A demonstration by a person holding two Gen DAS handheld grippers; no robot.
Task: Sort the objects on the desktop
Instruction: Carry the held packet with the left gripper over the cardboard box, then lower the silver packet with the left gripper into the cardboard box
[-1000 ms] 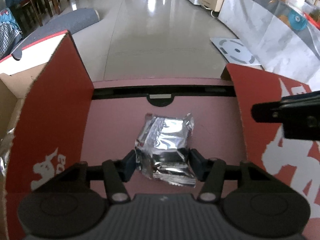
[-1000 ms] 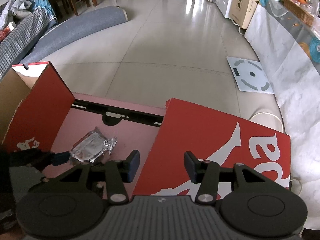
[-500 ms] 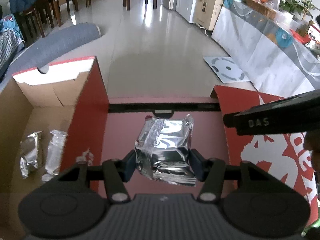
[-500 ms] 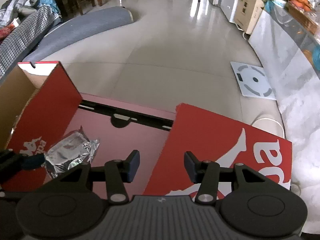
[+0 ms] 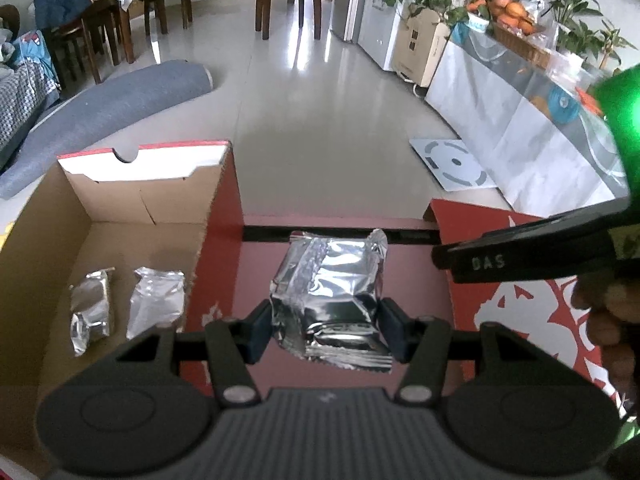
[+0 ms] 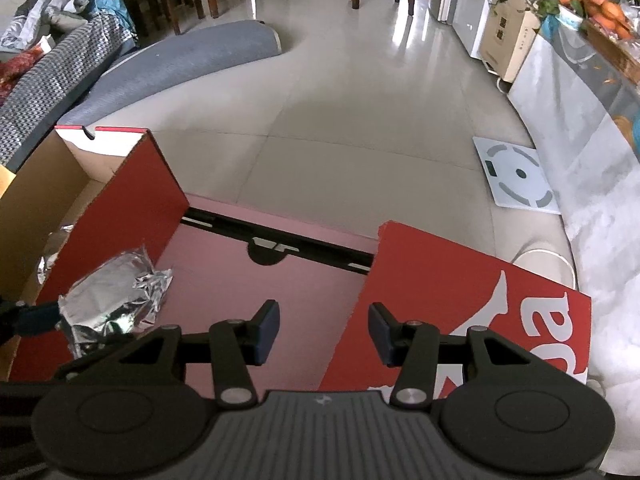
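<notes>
While the left gripper [image 5: 325, 330] clamps its fingers [image 5: 259, 330] against both sides of a crumpled silver foil packet [image 5: 332, 288], that packet hangs above the dull red surface [image 5: 412, 280] between two red cardboard boxes. Just to its left stands the open box [image 5: 100, 240], brown inside, with two smaller foil packets [image 5: 120, 308] lying side by side on its floor. To the right lies the other red box [image 5: 516, 312] with white print, partly crossed by a black bar of the right-hand tool. From the right wrist view, the right gripper [image 6: 323, 332] has its fingers parted wide with nothing between them, poised over the surface beside the printed box's edge.
</notes>
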